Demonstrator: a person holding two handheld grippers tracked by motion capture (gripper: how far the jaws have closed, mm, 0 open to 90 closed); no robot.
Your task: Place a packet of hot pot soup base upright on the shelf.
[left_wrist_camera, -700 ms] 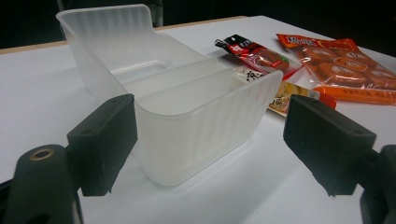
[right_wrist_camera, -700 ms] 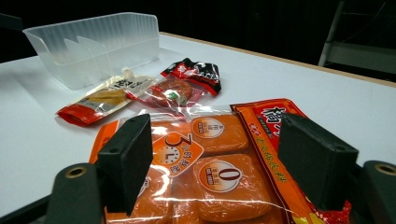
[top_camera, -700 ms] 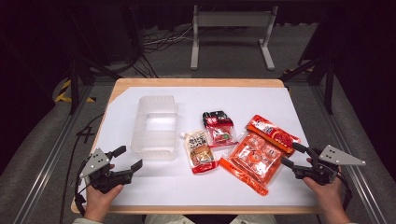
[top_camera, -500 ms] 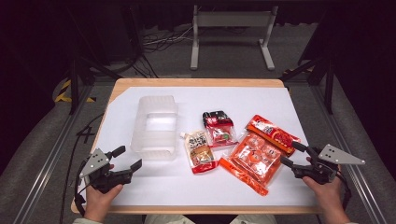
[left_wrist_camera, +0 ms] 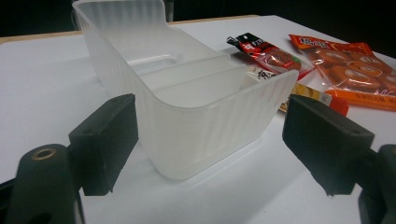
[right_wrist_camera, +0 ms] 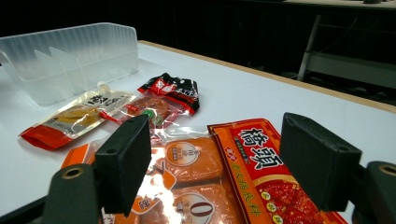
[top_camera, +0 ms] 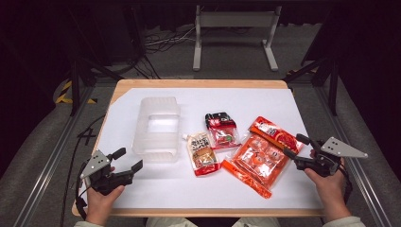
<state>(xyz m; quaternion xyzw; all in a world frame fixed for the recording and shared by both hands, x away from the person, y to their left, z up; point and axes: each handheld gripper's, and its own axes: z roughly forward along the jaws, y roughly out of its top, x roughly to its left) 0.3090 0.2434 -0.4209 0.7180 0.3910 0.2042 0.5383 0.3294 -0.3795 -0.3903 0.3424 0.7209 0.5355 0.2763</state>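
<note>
Nothing packed yet, as far as I can judge. My left gripper (top_camera: 128, 161) sits at lower left of the high view, jaws spread wide, nothing in them; in the left gripper view it faces the near end of the clear plastic bin (left_wrist_camera: 187, 107), not touching. My right gripper (top_camera: 295, 146) is at right of centre, jaws also wide open and empty, just beside the big orange snack pack (top_camera: 257, 161), which lies right of centre.

The bin (top_camera: 158, 127) stands left of centre on the white table cover (top_camera: 302, 101), and its compartments look empty. Four packets lie loose to its right: the small tan sauce pouch (top_camera: 202, 153), the black-and-red packet (top_camera: 221, 130), the orange pack, and the red packet (top_camera: 276, 132) partly under or against it, can't tell which.

Likely job: packets into the bin. Done: none. Left: all four. The right gripper seems lined up on the orange and red packs (right_wrist_camera: 261, 163) first.
</note>
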